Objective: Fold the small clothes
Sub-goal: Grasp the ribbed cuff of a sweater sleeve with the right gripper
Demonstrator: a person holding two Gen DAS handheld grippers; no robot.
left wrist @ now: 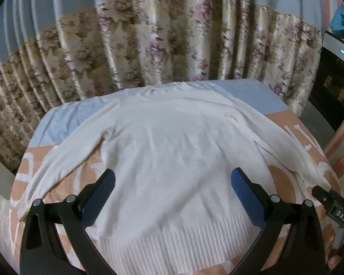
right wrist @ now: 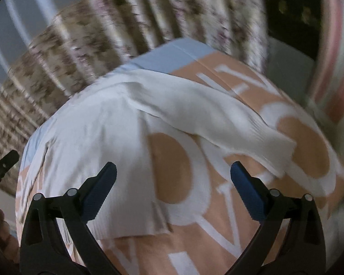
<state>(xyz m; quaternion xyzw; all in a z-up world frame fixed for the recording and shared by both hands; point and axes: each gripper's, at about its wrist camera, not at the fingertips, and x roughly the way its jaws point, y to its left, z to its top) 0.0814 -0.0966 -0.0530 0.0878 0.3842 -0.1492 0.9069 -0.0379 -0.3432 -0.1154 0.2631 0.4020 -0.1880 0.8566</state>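
A white long-sleeved sweater point(left wrist: 172, 142) lies flat on the table, ribbed hem toward me, collar at the far side, both sleeves spread out. My left gripper point(left wrist: 173, 178) is open and empty, hovering above the lower body of the sweater. My right gripper point(right wrist: 173, 171) is open and empty above the sweater's right edge point(right wrist: 117, 160); the view is blurred. The right sleeve point(right wrist: 217, 116) runs down to its ribbed cuff point(right wrist: 277, 151), beyond the right fingertip. The right gripper's tip also shows in the left wrist view point(left wrist: 321, 193), beside that cuff.
The table has a peach cover with big white letters point(left wrist: 284, 183) and a pale blue band point(left wrist: 252, 91) at the far side. A floral curtain point(left wrist: 172, 41) hangs right behind it. A dark appliance point(left wrist: 334, 87) stands at the right.
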